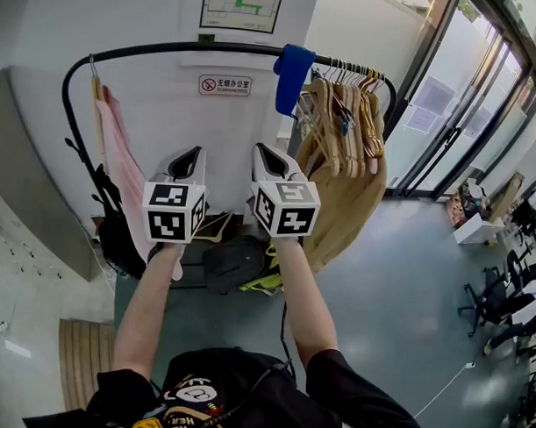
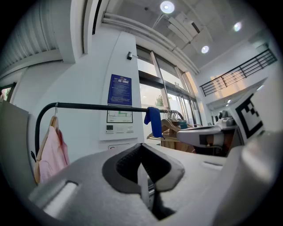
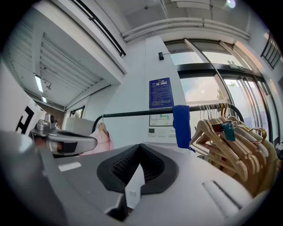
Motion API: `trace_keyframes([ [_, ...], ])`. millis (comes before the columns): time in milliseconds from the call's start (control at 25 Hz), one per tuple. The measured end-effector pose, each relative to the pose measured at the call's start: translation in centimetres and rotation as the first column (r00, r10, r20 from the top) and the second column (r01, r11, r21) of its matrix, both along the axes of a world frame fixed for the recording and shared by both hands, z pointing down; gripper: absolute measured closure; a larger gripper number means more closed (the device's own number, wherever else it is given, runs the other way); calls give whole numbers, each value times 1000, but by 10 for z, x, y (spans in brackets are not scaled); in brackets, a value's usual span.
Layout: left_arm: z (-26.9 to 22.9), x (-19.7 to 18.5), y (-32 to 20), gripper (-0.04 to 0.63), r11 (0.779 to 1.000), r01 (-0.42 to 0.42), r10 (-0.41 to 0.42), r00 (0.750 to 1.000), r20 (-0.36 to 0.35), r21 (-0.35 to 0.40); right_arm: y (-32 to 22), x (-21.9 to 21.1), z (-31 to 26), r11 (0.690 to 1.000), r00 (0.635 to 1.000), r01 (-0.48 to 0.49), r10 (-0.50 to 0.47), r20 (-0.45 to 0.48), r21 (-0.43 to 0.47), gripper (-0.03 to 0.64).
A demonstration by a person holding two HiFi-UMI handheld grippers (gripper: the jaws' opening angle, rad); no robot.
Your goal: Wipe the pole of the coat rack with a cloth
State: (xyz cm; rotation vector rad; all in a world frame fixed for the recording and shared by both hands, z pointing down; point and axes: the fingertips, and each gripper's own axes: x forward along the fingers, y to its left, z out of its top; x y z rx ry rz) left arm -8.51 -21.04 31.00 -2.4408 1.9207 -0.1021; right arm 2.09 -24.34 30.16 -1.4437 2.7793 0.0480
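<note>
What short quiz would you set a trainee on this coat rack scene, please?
1. True or false: the blue cloth is draped over the pole.
2. In the head view, where does the pink garment hang? A) near the pole's left end; B) near the pole's right end; C) on the floor.
3. Fill in the gap: the left gripper and the right gripper are both ____, with nothing between their jaws.

Key: 1 true; 2 A; 3 shut.
</note>
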Motion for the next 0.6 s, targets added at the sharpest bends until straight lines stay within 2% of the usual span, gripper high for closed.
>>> trace_keyframes([
  [440,1,19,2,592,1000,-20,20,1000,5,1,3,14,0,1000,1000,-8,8,-1,2,615],
  [600,2,26,0,592,1000,-26,26,1000,1,-1,3,18,-5,999,999,15,-17,47,43,614],
])
